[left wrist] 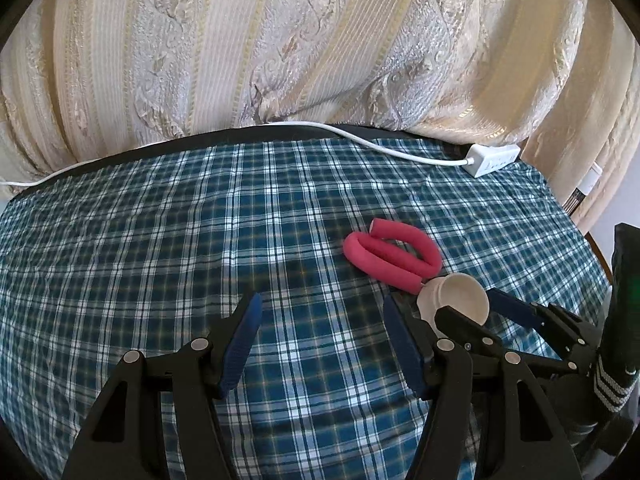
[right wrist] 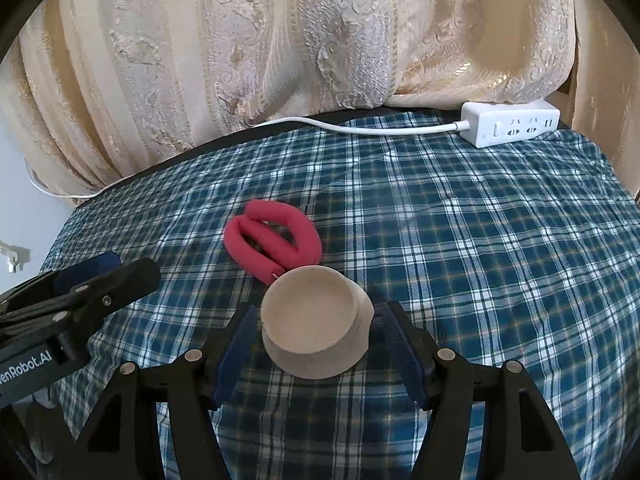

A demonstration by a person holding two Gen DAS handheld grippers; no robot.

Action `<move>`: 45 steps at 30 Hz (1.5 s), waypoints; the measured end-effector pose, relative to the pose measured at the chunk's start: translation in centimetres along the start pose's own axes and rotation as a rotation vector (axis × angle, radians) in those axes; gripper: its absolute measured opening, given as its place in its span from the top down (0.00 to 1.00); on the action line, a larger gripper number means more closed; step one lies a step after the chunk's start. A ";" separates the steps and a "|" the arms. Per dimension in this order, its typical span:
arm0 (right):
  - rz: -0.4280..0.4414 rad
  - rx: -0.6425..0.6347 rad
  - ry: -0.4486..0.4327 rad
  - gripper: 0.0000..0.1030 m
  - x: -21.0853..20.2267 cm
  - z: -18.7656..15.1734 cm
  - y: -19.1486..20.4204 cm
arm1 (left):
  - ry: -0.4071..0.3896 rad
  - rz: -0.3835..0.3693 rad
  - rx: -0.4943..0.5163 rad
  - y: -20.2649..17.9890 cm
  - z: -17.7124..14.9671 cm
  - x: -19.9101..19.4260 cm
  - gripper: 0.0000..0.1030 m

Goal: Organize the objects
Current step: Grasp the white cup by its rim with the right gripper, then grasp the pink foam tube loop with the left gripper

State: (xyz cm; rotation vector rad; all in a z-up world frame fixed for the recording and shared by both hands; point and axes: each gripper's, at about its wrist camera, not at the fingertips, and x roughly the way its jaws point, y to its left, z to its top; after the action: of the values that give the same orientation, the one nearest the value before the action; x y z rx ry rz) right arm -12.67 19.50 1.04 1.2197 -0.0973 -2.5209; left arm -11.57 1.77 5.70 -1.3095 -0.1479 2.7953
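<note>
A beige bowl (right wrist: 316, 322) is tilted on the blue plaid cloth (right wrist: 480, 248), framed between the spread fingers of the right gripper (right wrist: 316, 320), though contact with the pads cannot be told. A coiled pink foam roller (right wrist: 276, 240) is seen touching the bowl's far side. The left gripper (left wrist: 320, 320) is held wide apart over bare cloth, nothing between its fingers, while a white power strip (right wrist: 512, 126) is laid by the curtain (right wrist: 280, 40).

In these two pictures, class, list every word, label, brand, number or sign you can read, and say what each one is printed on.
"enRobot.AI": white letters on the black body of the left gripper, seen in the right wrist view; the start of the word is cut off by the picture's edge.
Power strip: socket holes show, but no readable lettering.
Beige bowl, pink foam roller, checked cloth: no text.
</note>
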 end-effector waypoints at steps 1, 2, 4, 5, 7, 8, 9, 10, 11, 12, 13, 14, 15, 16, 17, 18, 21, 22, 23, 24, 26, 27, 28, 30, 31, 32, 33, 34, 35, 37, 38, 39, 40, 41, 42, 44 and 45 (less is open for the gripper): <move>0.005 0.003 0.004 0.34 0.1 0.1 -0.1 | 0.000 0.002 0.002 0.0 0.0 0.1 0.37; 0.008 0.005 0.006 0.34 0.2 0.1 -0.1 | 0.001 0.003 0.005 -0.1 -0.1 0.1 0.37; 0.004 -0.001 0.006 0.34 0.2 0.1 0.0 | 0.003 0.005 0.011 -0.3 -0.1 0.2 0.37; 0.001 -0.007 0.008 0.34 0.3 0.1 0.0 | 0.003 0.006 0.015 -0.4 -0.1 0.2 0.37; -0.007 -0.018 0.008 0.34 0.3 0.0 0.2 | 0.004 0.008 0.021 -0.5 -0.1 0.3 0.37; -0.009 -0.021 0.008 0.36 0.3 0.0 0.2 | 0.004 0.009 0.025 -0.6 -0.2 0.3 0.37; -0.012 -0.023 0.008 0.38 0.2 -0.1 0.1 | 0.004 0.010 0.028 -0.6 -0.2 0.3 0.37; -0.012 -0.023 0.008 0.41 0.1 -0.1 0.0 | 0.004 0.013 0.030 -0.6 -0.2 0.3 0.37; -0.011 -0.020 0.009 0.42 0.0 -0.2 -0.2 | 0.006 0.016 0.030 -0.6 -0.2 0.4 0.37; -0.013 -0.014 0.009 0.42 -0.2 -0.3 -0.5 | 0.007 0.017 0.029 -0.6 -0.3 0.5 0.37; -0.016 -0.008 0.008 0.43 -0.4 -0.4 -0.7 | 0.011 0.020 0.029 -0.6 -0.3 0.6 0.37; -0.020 0.000 0.006 0.43 -0.6 -0.6 -1.1 | 0.013 0.022 0.030 -0.6 -0.3 0.7 0.37; -0.021 0.007 0.003 0.43 -0.9 -0.8 -1.5 | 0.015 0.025 0.031 -0.7 -0.4 0.9 0.37; -0.023 0.017 0.002 0.43 -1.2 -1.1 -1.9 | 0.018 0.028 0.032 -0.8 -0.4 1.0 0.37; -0.025 0.028 0.001 0.44 -1.5 -1.3 -2.3 | 0.020 0.030 0.034 -0.9 -0.4 1.1 0.37; -0.025 0.034 -0.001 0.44 -1.9 -1.6 -2.7 | 0.021 0.032 0.036 -1.0 -0.5 1.2 0.37; -0.040 0.029 -0.007 0.48 -3.0 -2.5 -3.3 | 0.029 0.037 0.049 -1.7 -0.5 1.5 0.37; -0.044 0.024 -0.008 0.48 -3.3 -2.8 -3.4 | 0.032 0.038 0.054 -1.9 -0.6 1.5 0.37; -0.046 0.018 -0.008 0.48 -3.7 -3.2 -3.6 | 0.035 0.040 0.062 -2.3 -0.6 1.6 0.37; -0.047 0.015 -0.008 0.48 -3.9 -3.4 -3.7 | 0.036 0.041 0.067 -2.6 -0.6 1.7 0.37; -0.049 0.007 -0.012 0.48 -4.3 -3.8 -3.8 | 0.034 0.041 0.075 -3.3 -0.4 1.7 0.37; -0.049 0.005 -0.015 0.48 -4.6 -4.0 -3.9 | 0.033 0.040 0.078 -3.6 -0.3 1.7 0.37; -0.047 0.006 -0.018 0.48 -4.8 -4.2 -4.0 | 0.031 0.040 0.082 -3.9 -0.3 1.7 0.37; -0.040 0.014 -0.020 0.48 -5.3 -4.5 -4.3 | 0.028 0.042 0.086 -4.6 -0.1 1.7 0.37; -0.039 0.018 -0.023 0.48 -5.6 -4.6 -4.4 | 0.030 0.040 0.086 -4.9 0.0 1.8 0.37; -0.037 0.022 -0.026 0.48 -5.8 -4.8 -4.6 | 0.038 0.031 0.080 -5.1 0.2 2.0 0.37; -0.034 0.026 -0.029 0.48 -6.0 -5.0 -4.7 | 0.053 0.018 0.066 -5.2 0.3 2.2 0.37; -0.029 0.032 -0.033 0.48 -6.3 -5.2 -4.9 | 0.066 0.007 0.048 -5.2 0.4 2.6 0.37; -0.028 0.034 -0.036 0.48 -6.6 -5.5 -5.0 | 0.079 -0.003 0.023 -5.1 0.6 2.9 0.37; -0.027 0.034 -0.043 0.48 -7.0 -6.0 -5.2 | 0.092 -0.002 -0.016 -5.0 0.8 3.5 0.37; -0.027 0.033 -0.046 0.48 -7.2 -6.2 -5.2 | 0.093 0.002 -0.036 -5.0 0.9 3.8 0.37; -0.027 0.033 -0.049 0.48 -7.4 -6.5 -5.3 | 0.093 0.006 -0.049 -5.1 1.0 4.0 0.37; -0.025 0.033 -0.051 0.48 -7.5 -6.7 -5.4 | 0.092 0.009 -0.061 -5.3 1.1 4.1 0.37; -0.021 0.034 -0.051 0.48 -7.5 -7.0 -5.5 | 0.092 0.008 -0.073 -5.5 1.2 4.3 0.37; -0.017 0.036 -0.050 0.48 -7.5 -7.1 -5.6 | 0.091 0.007 -0.080 -5.7 1.3 4.4 0.37; -0.002 0.045 -0.049 0.48 -7.4 -7.2 -5.8 | 0.086 0.005 -0.094 -6.3 1.5 4.5 0.37; 0.007 0.050 -0.055 0.48 -7.5 -7.2 -6.0 | 0.084 0.004 -0.098 -6.5 1.6 4.6 0.37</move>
State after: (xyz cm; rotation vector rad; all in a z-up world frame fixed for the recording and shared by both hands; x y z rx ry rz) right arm -4.43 28.24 0.95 1.1674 -0.1793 -2.5604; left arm -15.71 8.54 3.97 -1.4468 -0.2816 2.7631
